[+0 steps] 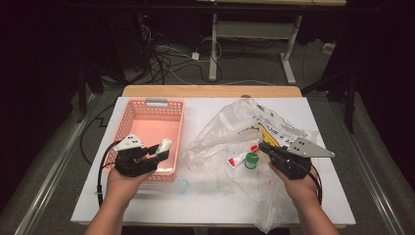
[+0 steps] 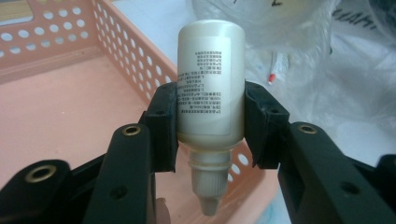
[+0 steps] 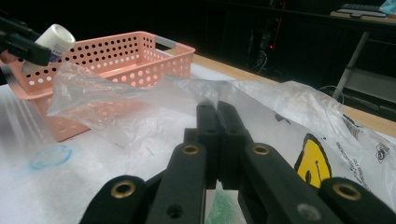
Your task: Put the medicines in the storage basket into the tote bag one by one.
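Closest to the lens in the left gripper view is the little white bottle (image 2: 210, 107), clamped sideways between the two black jaws with its nozzle cap pointing down toward the camera and its flat bottom pointing away. It has a printed label on the body, text too small to read. So the left gripper (image 1: 163, 149) is holding that bottle at a middling width, pads pressed on both sides of it.

From the high view the bottle (image 1: 165, 145) sits over the right-hand rim of the pink basket (image 1: 128, 117), near the basket's front corner, not down inside it. That perforated plastic basket has a grey handle at the far end, and its floor looks bare from what I can see.

Over on the other side, the right gripper (image 1: 264, 147) has its jaws pinched completely together, and in the right gripper view they meet right at a fold of the clear plastic bag (image 3: 154, 112). I honestly can't tell if a bit of film is actually caught between them or if they're just pushed up against it. This crumpled bag (image 1: 244, 129) is spread across the right half of the white table (image 1: 205, 200), with yellow and black print on it.

Lying at the bag, just left of the right gripper, are a small white tube with a red cap (image 1: 242, 157) and a green cap (image 1: 251, 158), touching or nearly touching each other. A faint blue ring (image 1: 181, 185) sits on the table in front of the basket.
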Demonstrator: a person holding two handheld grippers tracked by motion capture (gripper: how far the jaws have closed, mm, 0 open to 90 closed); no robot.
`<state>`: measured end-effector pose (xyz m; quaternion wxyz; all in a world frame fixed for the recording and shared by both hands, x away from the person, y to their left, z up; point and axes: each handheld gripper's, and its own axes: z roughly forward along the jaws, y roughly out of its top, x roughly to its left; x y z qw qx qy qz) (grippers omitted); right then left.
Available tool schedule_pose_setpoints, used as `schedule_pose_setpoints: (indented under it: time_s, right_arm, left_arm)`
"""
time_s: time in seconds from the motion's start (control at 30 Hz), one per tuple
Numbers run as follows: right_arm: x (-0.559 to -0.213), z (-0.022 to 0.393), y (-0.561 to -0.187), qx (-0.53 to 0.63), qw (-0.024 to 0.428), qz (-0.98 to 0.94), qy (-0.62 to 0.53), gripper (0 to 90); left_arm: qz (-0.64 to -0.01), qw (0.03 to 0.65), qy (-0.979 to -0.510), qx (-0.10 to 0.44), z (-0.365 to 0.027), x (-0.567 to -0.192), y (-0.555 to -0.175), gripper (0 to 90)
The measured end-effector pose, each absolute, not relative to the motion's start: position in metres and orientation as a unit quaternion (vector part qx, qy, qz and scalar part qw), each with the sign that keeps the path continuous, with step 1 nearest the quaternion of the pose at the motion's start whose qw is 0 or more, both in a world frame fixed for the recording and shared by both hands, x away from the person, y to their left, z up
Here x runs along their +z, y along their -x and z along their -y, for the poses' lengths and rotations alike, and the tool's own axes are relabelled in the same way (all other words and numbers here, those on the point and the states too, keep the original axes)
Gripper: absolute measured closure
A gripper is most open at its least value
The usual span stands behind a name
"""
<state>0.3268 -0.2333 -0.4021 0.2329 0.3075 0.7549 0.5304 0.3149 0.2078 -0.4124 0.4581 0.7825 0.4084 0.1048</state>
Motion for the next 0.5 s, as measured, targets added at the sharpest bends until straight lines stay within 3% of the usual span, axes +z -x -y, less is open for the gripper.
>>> schedule_pose_setpoints:
  time_s: [0.5]
  right_arm:
    - [-0.402,0.232,-0.326,0.53,0.233,-0.757,-0.304,90.0]
  left_arm:
    - [-0.385,0.469,-0.785,0.12,-0.19,-0.415,-0.282,58.2]
